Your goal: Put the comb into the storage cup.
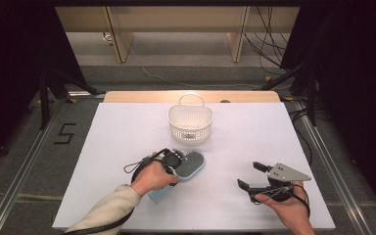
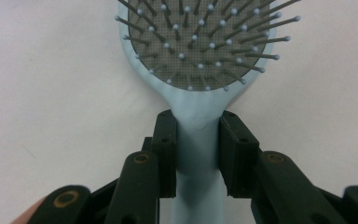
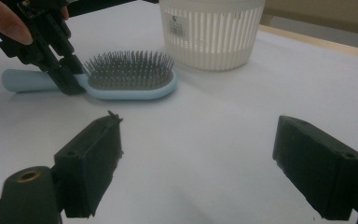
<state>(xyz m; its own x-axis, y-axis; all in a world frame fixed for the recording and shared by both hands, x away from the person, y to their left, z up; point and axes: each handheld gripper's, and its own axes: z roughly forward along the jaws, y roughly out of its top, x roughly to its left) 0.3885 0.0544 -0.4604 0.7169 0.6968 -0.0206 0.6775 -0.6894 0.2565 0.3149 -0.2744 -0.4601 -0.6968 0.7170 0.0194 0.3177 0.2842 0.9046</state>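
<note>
**A:** Well, where is everything on the table right now?

**B:** From above, a white table fills the middle of the scene. A light blue hairbrush lies flat near the centre, bristles up, its oval head pointing toward one o'clock and its handle running back toward seven o'clock. A white slatted basket with a loop handle stands upright at twelve o'clock from the brush, near it but not touching.

**A:** And the hands?

**B:** The person's left hand comes in from six o'clock, in a cream sleeve, and holds the left gripper down on the brush. In the left gripper view, the two black jaws sit on either side of the narrow neck of the hairbrush, just below the bristle pad, and both press against it. So that gripper is clamped on the brush at the join of handle and head.

**A:** Is the brush lifted?

**B:** In the right gripper view, the hairbrush looks to rest on the table, with the left gripper standing over its neck and the basket just behind the head, at about one o'clock from it.

**A:** What about the other side?

**B:** The right hand sits at about four o'clock from the brush, well apart from it. It holds the right gripper above bare table. Its jaws are spread wide, with nothing between them.
</note>
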